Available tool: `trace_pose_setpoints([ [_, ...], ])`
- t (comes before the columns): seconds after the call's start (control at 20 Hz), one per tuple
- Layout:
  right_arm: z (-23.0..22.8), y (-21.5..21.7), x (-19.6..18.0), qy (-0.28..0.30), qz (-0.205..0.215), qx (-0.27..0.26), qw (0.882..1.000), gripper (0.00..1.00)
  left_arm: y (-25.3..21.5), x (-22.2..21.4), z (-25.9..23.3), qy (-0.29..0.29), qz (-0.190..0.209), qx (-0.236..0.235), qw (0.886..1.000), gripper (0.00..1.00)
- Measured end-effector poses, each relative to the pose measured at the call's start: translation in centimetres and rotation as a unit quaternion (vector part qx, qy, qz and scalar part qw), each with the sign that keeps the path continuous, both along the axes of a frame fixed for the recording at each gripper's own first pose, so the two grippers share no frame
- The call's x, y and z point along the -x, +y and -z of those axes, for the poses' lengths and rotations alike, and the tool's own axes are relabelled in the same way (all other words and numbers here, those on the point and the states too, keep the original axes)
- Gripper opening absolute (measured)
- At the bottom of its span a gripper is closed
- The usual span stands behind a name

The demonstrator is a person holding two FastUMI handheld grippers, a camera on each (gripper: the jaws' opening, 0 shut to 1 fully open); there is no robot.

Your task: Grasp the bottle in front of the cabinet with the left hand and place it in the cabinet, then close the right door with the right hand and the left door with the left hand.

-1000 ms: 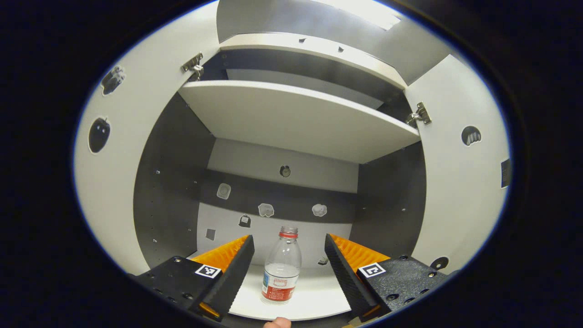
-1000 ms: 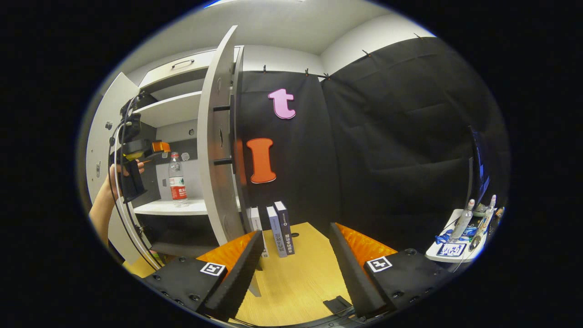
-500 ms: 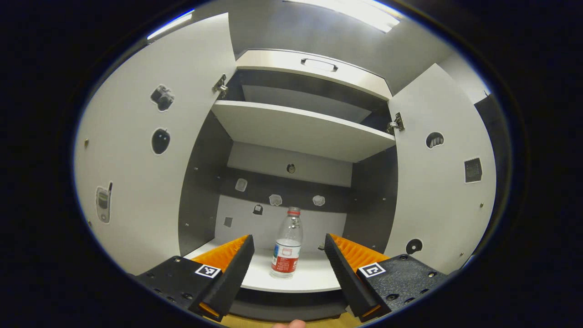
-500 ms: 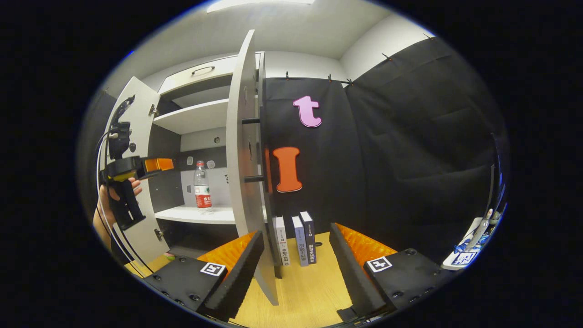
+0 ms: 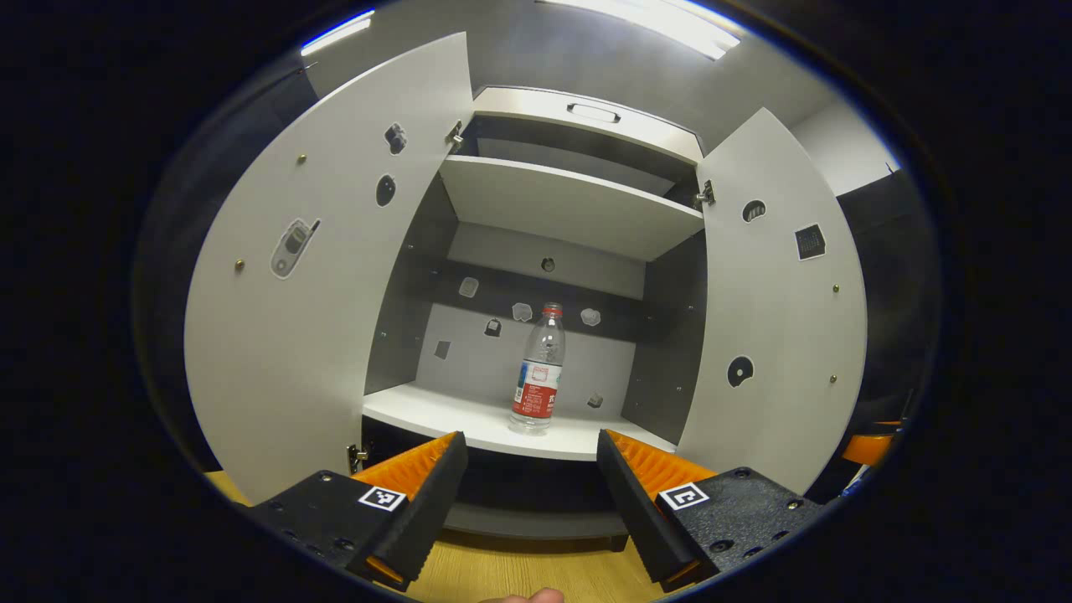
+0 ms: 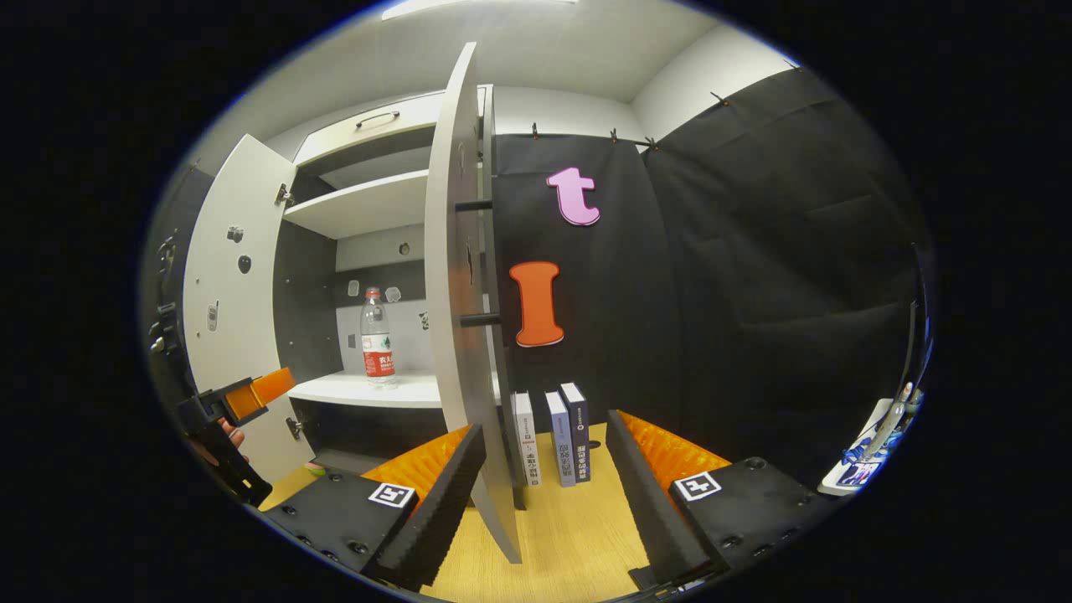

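The bottle (image 5: 537,371) stands upright on the cabinet's lower shelf (image 5: 435,412), both doors swung wide. Left gripper (image 5: 531,490) hangs in front, jaws open and empty. Right gripper (image 6: 543,496), jaws open, straddles the right door (image 6: 459,276) edge; contact unclear.

Walls: black cloth (image 6: 754,276) hangs clipped along its top edge beneath a pale wall strip (image 6: 695,75).
Ceiling: grey-white, with a long bright light panel (image 5: 662,17).
Tabletop: light wood grain (image 6: 569,528).
Books: three stand upright side by side (image 6: 553,435) on the tabletop, close against the cloth.
Side tray: a white tray (image 6: 863,469) at the far right edge holds small cluttered items, too small to tell apart.
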State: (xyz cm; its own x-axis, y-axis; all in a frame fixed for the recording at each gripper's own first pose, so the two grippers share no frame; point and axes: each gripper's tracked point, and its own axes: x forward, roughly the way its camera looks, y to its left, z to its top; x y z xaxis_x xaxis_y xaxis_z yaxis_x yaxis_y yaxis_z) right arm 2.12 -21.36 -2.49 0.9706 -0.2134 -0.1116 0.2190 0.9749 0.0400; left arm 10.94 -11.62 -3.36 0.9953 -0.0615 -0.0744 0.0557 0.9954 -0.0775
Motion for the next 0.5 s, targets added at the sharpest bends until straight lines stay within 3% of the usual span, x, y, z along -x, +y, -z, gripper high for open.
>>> trace_pose_setpoints([
  [0.2,-1.3,-0.3,-0.8,-0.009,0.000,0.002,1.000,0.97,-0.3,0.7,0.2,-0.001,0.008,-0.014,1.000,0.95],
  [0.5,-9.3,-4.1,-3.3,-0.064,0.015,0.010,0.998,0.96,-0.2,0.8,-0.1,0.002,0.013,-0.004,1.000,0.95],
])
